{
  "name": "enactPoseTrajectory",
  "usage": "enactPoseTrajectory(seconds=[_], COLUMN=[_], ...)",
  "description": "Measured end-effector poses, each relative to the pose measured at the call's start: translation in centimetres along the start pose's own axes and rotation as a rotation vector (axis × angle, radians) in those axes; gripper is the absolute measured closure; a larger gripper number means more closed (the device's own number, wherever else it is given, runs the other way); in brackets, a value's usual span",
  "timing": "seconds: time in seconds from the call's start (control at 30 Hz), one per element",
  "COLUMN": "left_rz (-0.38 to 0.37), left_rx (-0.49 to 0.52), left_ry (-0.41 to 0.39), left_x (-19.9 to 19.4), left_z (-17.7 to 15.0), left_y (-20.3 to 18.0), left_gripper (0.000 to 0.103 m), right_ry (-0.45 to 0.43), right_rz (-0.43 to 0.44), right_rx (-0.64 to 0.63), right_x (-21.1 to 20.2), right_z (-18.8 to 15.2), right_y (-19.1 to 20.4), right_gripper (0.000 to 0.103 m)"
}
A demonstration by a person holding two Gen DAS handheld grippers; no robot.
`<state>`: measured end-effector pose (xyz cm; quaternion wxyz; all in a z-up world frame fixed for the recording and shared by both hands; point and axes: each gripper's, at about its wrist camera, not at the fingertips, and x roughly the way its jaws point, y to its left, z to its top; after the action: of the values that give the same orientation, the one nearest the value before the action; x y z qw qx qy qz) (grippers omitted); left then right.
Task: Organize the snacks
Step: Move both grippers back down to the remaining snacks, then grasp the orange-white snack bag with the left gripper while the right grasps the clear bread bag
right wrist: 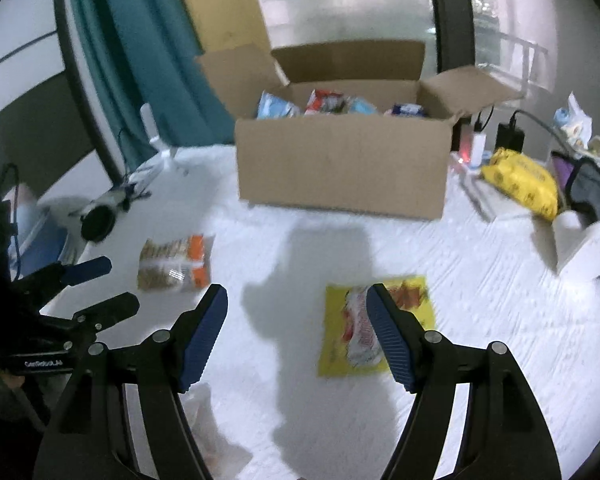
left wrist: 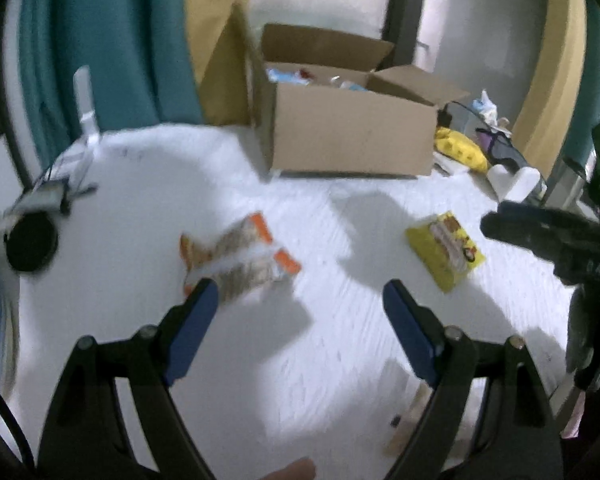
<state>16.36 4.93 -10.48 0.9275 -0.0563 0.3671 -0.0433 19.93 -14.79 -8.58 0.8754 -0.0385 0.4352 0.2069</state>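
Looking through the left wrist view, my left gripper is spread, empty; the orange-and-clear crinkly snack packet lies mid-frame, so I'd centre it first. In the right wrist view, my right gripper gapes empty over the flat yellow noodle packet, low centre; the open brown cardboard box waits above.

A white textured bench fills the foreground, crossed by soft shadows. Behind it hangs a teal curtain beside a mustard-yellow panel. A frosted window glows pale between dark frame posts, washing everything in cool daylight.
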Motion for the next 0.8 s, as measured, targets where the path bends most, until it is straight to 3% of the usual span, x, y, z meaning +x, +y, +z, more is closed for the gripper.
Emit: enactPoseTrajectory(seconds=[0.27,0.47,0.67,0.8], left_rz=[0.017,0.031,0.047,0.078], left_rx=[-0.055,-0.064,-0.075,-0.068], left_ry=[0.004,0.028,0.047,0.065], left_x=[-1.3,-1.2,-0.7,0.0], left_z=[-3.4,-4.7,-5.1,-5.0], left_y=[0.6,1.0,1.7,2.4], left_gripper=[0.018,0.018,0.018,0.018], right_ry=[0.075,0.18,0.265,0.27], right_rz=[0.057,0.167,0.207,0.241], right_rx=[-0.075,-0.143,-0.199,-0.199], right_x=[-0.2,0.3,2.0,2.9], right_z=[-4.4,-8.0,-9.7,-9.9], right_y=[3.0,5.5,7.3,7.4], right_gripper=[0.028,0.028,0.028,0.051])
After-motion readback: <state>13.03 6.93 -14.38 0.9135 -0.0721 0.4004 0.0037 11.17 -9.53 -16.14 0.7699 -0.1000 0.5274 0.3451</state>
